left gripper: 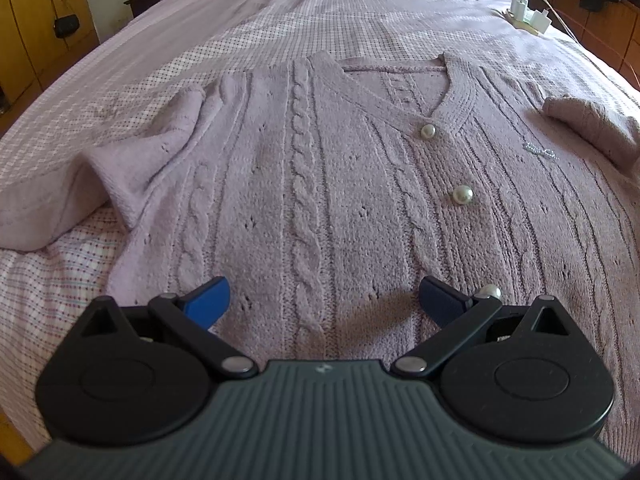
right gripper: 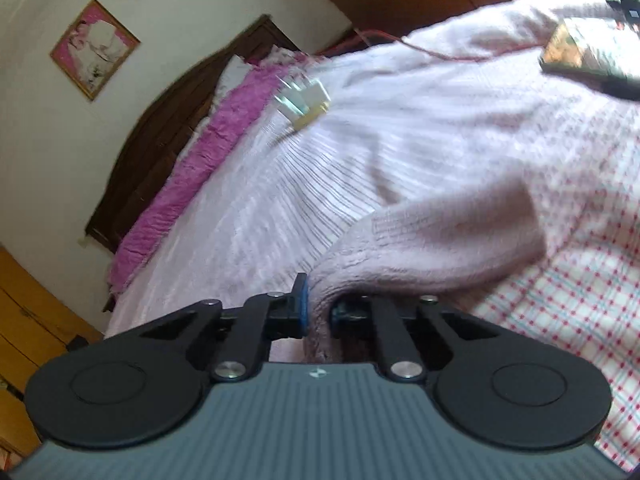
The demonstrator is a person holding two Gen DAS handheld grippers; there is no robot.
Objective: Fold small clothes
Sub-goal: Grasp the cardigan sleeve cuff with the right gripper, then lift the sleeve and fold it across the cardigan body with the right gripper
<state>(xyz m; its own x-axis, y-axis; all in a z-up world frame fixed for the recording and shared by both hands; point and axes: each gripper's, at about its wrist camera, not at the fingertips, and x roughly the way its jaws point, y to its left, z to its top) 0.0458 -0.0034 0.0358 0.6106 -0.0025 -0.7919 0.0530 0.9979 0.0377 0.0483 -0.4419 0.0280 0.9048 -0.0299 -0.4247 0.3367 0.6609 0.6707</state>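
Observation:
A pale pink cable-knit cardigan point(left gripper: 312, 184) with pearl buttons point(left gripper: 463, 194) lies front-up and spread flat on the bed. Its left sleeve point(left gripper: 120, 176) is bent outward, and the right sleeve point(left gripper: 592, 128) lifts at the picture's right edge. My left gripper point(left gripper: 322, 298) hovers open over the cardigan's lower front, its blue pads wide apart with nothing between them. In the right wrist view my right gripper point(right gripper: 319, 312) is shut on the knit sleeve point(right gripper: 440, 240), with fabric pinched between its pads and bunched up in front of them.
The bed carries a pink checked sheet point(left gripper: 132, 92) and a magenta quilt point(right gripper: 200, 176) by the dark headboard point(right gripper: 168, 128). A white charger block with cables point(left gripper: 528, 16) lies on the bed's far right. A dark object point(right gripper: 592, 56) sits near the bed edge. Wooden cupboards point(left gripper: 24, 40) stand at the left.

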